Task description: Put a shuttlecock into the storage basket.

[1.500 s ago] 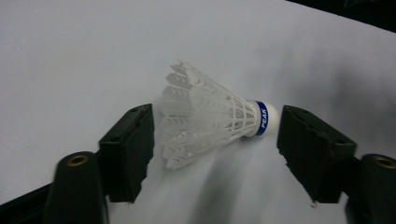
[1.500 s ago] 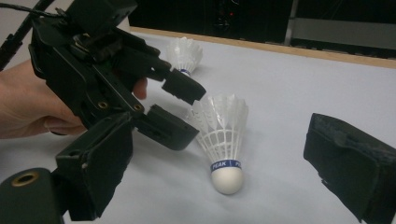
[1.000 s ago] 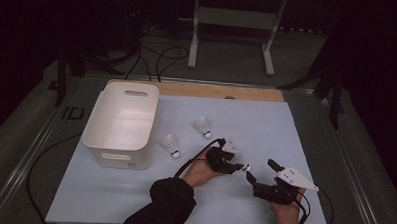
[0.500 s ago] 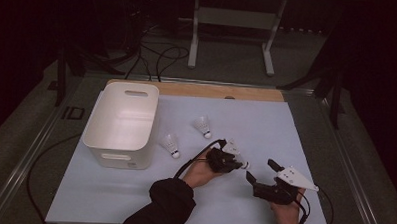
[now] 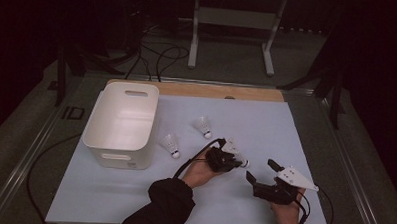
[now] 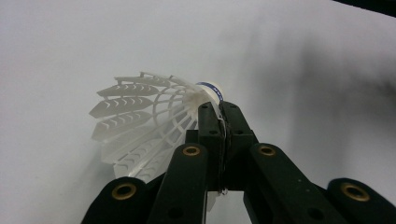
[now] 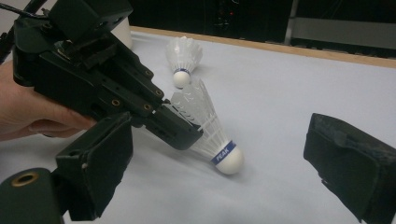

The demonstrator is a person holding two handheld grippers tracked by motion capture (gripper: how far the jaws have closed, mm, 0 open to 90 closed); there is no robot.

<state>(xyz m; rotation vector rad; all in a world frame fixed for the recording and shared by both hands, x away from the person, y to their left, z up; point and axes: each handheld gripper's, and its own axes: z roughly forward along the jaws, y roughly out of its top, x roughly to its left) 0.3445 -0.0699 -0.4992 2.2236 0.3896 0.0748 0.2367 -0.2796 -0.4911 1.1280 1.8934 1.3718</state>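
high view first: we hold the left gripper (image 5: 228, 158) near the middle front of the pale blue table mat (image 5: 286, 130), and its jaws are pinched together on the skirt of a white shuttlecock (image 5: 236, 154). that shuttlecock lies low on the mat, cork end pointing toward our right gripper (image 5: 260, 172), which sits just beside it with its jaws spread wide and nothing between them. two more shuttlecocks rest on the mat farther back: one (image 5: 171, 144) just beside the white plastic bin (image 5: 122, 123), another (image 5: 203, 126) a little farther back and to the right of it. the bin stands upright at the left of the mat, and we see nothing inside it.

left gripper view: our jaws meet tight around the thin ribs of the shuttlecock (image 6: 154, 116) close behind its cork, the feathered skirt fanning out to the left.

right gripper view: the two black pads stand far apart at the bottom corners. between them, farther off, the left gripper (image 7: 187, 133) clamps the shuttlecock (image 7: 210, 130), whose cork carries a blue band and rests on or just above the mat; we cannot tell which. our left hand (image 7: 28, 112) grips the tool at the left edge. another shuttlecock (image 7: 183, 58) lies beyond.
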